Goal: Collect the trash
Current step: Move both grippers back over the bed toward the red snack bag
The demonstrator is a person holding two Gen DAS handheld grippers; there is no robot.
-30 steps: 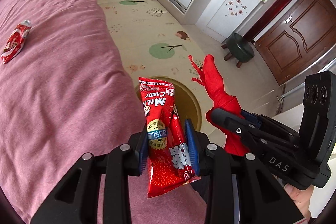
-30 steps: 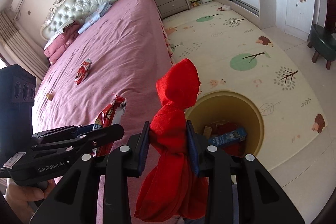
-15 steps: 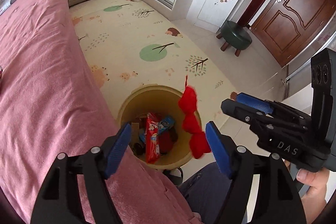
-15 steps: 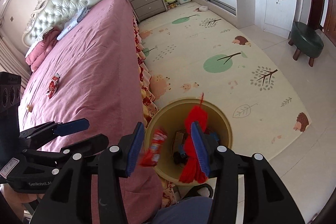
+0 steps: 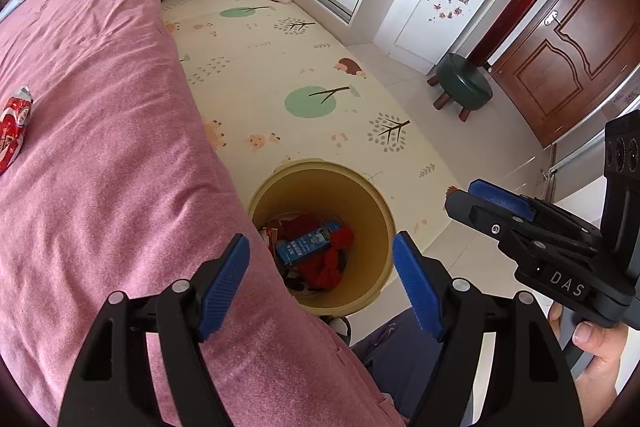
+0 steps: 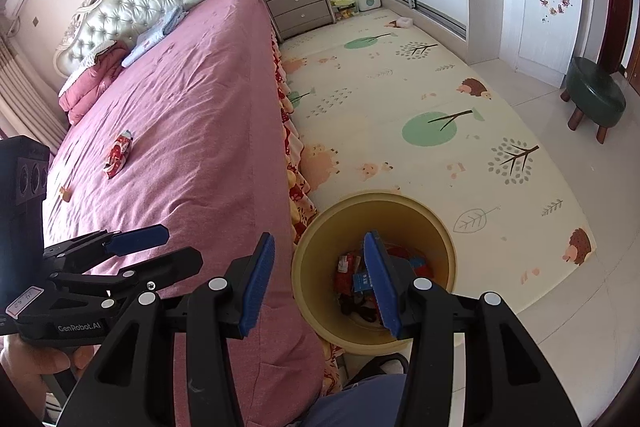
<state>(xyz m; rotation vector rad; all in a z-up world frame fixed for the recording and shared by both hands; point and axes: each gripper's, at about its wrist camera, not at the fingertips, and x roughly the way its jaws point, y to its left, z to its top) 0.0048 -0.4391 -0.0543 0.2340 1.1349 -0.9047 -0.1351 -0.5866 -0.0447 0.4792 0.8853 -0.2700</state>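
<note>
Left wrist: both grippers (image 5: 321, 285) (image 6: 318, 281) empty, left opening; bin (image 5: 380, 223) contents partly bed-hidden.

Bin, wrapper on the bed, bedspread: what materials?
Bin: looks like moulded plastic, matte yellow, smooth seamless wall.
Wrapper: likely foil or plastic film, glossy, crinkled, printed red.
Bedspread: woven cloth, matte pink, soft creases, slightly fuzzy up close.

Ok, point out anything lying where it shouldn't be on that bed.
A red snack wrapper lies loose on the pink bedspread, far from the yellow bin. A small brownish scrap sits near it, too small to identify.
</note>
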